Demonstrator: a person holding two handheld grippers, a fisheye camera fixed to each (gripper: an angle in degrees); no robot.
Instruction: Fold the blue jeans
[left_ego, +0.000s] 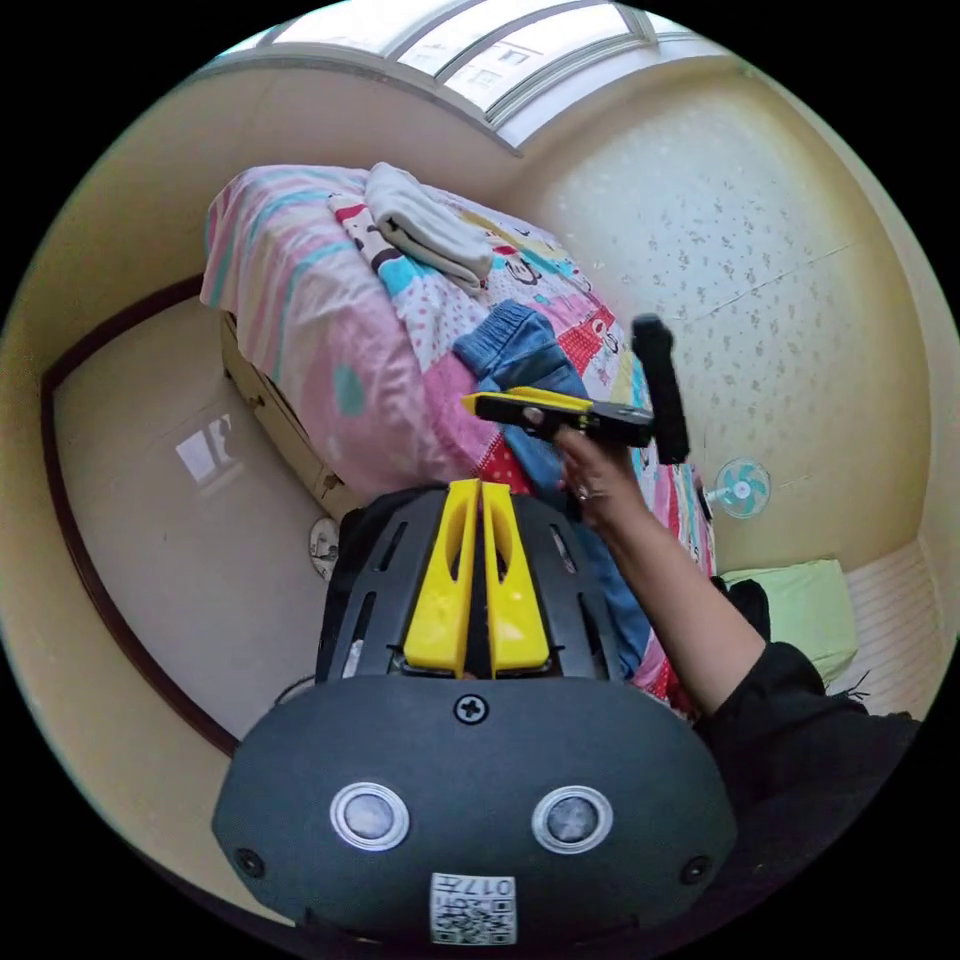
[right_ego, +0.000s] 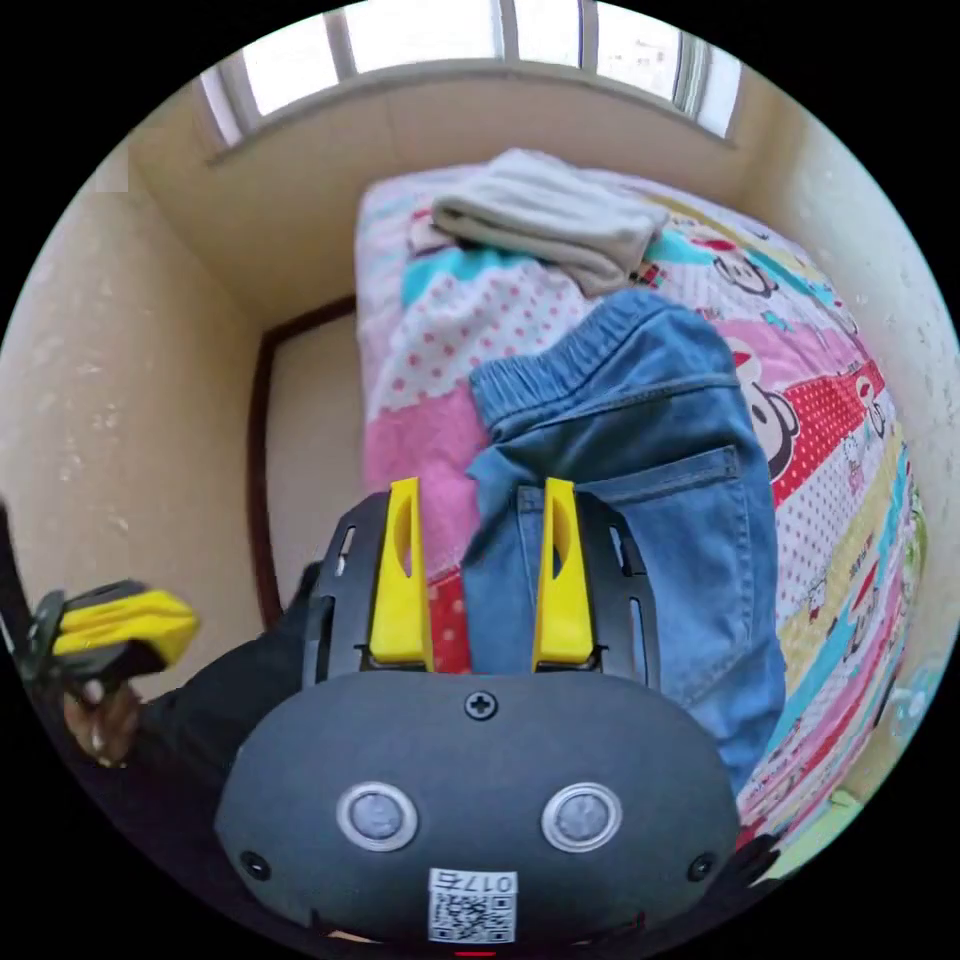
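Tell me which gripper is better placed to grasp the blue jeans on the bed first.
Probably the right gripper: its jaws stand open directly over the blue jeans. The left gripper has its jaws together and sits back from the bed.

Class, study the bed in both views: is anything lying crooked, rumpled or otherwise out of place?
The blue jeans lie unfolded and askew across the patterned bedspread, one side turned over near the waistband. The pale folded garment beyond them looks tidy. Nothing looks spilled or damaged.
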